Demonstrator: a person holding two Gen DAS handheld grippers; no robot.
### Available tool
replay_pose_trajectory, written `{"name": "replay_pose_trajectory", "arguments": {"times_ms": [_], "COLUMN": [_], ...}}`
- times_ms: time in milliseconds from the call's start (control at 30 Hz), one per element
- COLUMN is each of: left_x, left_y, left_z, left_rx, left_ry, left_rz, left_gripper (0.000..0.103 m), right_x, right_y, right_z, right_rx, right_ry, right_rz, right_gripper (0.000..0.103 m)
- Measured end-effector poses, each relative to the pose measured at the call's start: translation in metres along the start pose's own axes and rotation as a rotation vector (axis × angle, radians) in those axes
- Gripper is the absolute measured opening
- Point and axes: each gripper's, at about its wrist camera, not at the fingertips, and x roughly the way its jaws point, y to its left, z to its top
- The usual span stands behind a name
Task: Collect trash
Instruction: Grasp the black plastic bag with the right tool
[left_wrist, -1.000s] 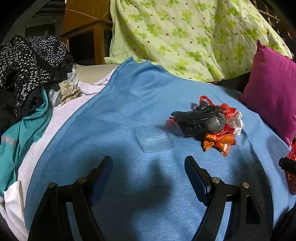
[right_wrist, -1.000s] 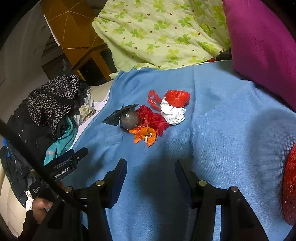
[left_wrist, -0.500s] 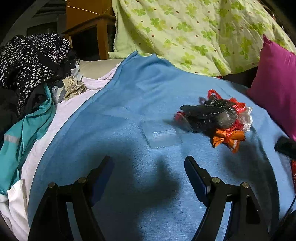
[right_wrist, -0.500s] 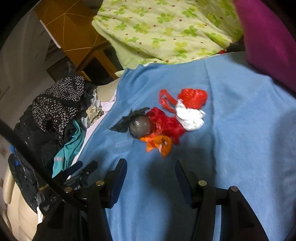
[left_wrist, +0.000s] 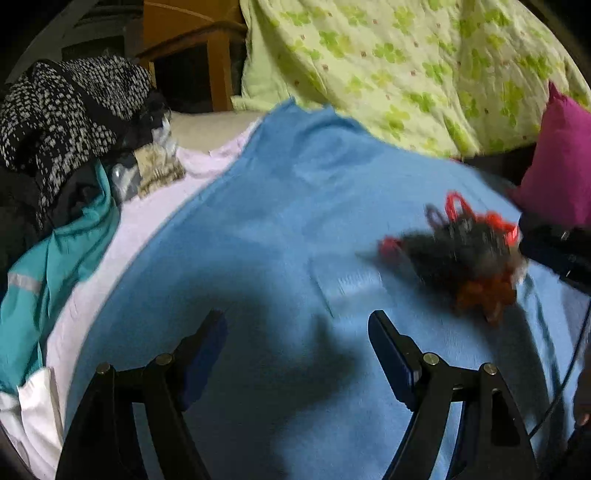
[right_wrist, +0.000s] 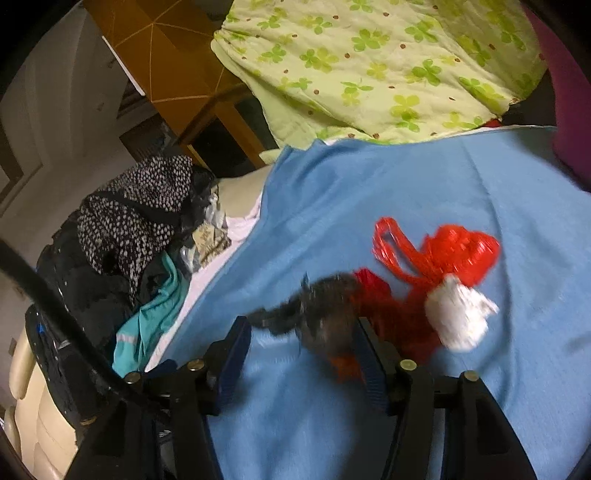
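On the blue blanket (right_wrist: 424, 192) lies a trash pile, its black bag (right_wrist: 325, 314) stretching leftward between the opening, unpinching right tongs (right_wrist: 301, 347). Left tongs (left_wrist: 295, 354) gape empty, with the pile (left_wrist: 469, 258) ahead to their right; the right hand is nearer.
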Motion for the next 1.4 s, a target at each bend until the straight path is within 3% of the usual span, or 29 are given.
{"name": "replay_pose_trajectory", "arguments": {"times_ms": [167, 367, 400, 500, 567, 800, 1100, 1233, 1400], "left_x": [0.006, 0.028, 0.032, 0.04, 0.042, 0.046, 0.058, 0.047, 0.023], "left_y": [0.012, 0.003, 0.001, -0.004, -0.006, -0.018, -0.027, -0.047, -0.067], "left_z": [0.026, 0.037, 0.037, 0.034, 0.032, 0.023, 0.019, 0.013, 0.005], "left_rx": [-0.018, 0.008, 0.017, 0.022, 0.012, 0.058, 0.023, 0.105, 0.197], "left_ry": [-0.094, -0.051, -0.039, -0.003, 0.013, 0.042, 0.11, 0.111, 0.106], "left_rz": [-0.048, -0.127, -0.132, -0.165, -0.196, -0.259, -0.423, -0.503, -0.64], "left_gripper": [0.081, 0.081, 0.081, 0.081, 0.081, 0.081, 0.081, 0.081, 0.081], "right_x": [0.023, 0.045, 0.048, 0.052, 0.049, 0.017, -0.046, -0.077, -0.108], "right_y": [-0.003, -0.005, -0.007, -0.009, -0.009, -0.005, -0.026, -0.047, -0.069], "right_z": [0.007, 0.002, -0.001, -0.006, -0.009, -0.014, -0.015, -0.024, -0.041], "right_rx": [-0.001, -0.022, -0.025, -0.034, -0.036, -0.035, 0.107, 0.219, 0.297], "right_ry": [0.023, 0.078, 0.094, 0.123, 0.114, 0.067, 0.03, -0.001, 0.003], "right_rz": [-0.008, -0.066, -0.078, -0.099, -0.11, -0.122, -0.094, -0.094, -0.167], "right_gripper": [0.062, 0.062, 0.06, 0.041, 0.039, 0.037, 0.037, 0.037, 0.037]}}
